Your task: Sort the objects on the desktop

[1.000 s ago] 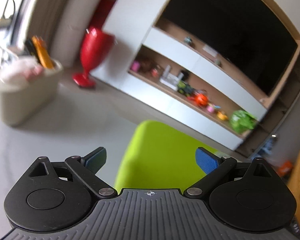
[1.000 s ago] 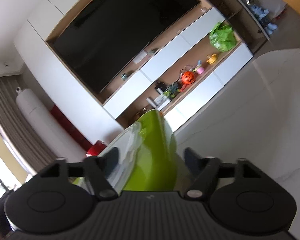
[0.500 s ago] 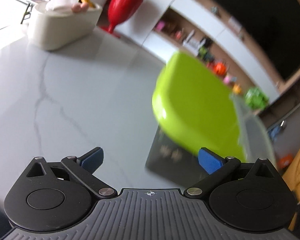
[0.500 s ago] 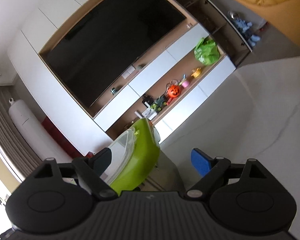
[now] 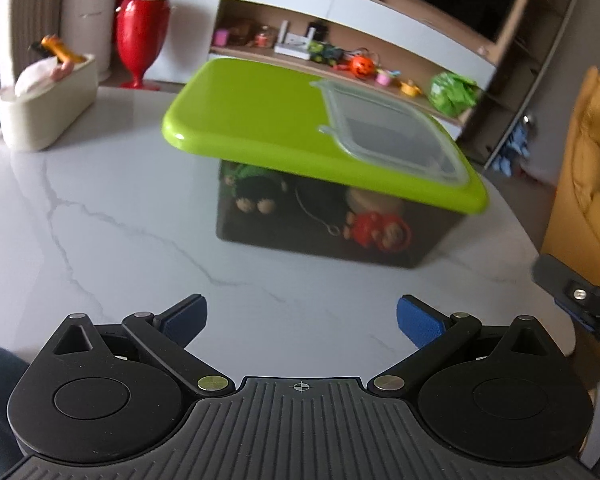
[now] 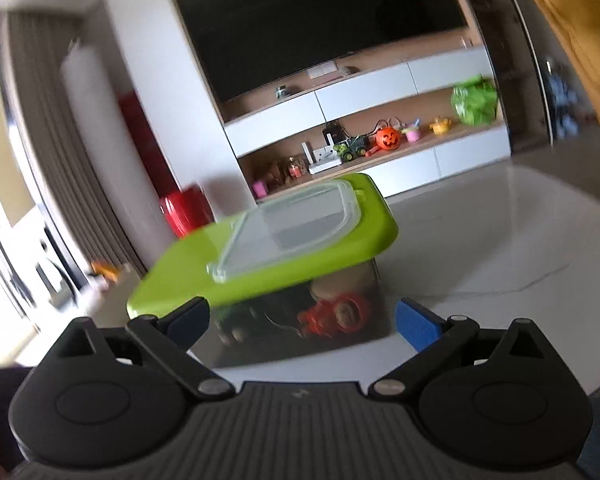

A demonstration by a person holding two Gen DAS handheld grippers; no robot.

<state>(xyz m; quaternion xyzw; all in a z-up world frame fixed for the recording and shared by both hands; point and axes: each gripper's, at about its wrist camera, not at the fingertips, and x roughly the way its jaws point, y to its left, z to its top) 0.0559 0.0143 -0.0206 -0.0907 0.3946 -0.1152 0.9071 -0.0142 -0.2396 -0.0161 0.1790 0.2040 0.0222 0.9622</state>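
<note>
A dark see-through storage box (image 5: 324, 228) with a lime green lid (image 5: 252, 116) stands on the white marble table (image 5: 120, 216). The lid has a clear flap (image 5: 392, 136). Small toys show through its wall, among them a red figure (image 5: 380, 232). My left gripper (image 5: 300, 318) is open and empty, a short way in front of the box. My right gripper (image 6: 302, 318) is open and empty, close to the box (image 6: 332, 312) and its lid (image 6: 268, 248). Part of the right gripper shows at the right edge of the left wrist view (image 5: 576, 296).
A cream bin (image 5: 48, 108) with tissue and an orange item stands at the table's far left. Beyond the table are a red vase (image 5: 140, 40), a TV wall with toy shelves (image 5: 340, 56) and a yellow sofa (image 5: 588, 184).
Both grippers have drawn back from the box and levelled out. The lid, earlier tilted up close to the cameras, now lies on the box. Both stay open.
</note>
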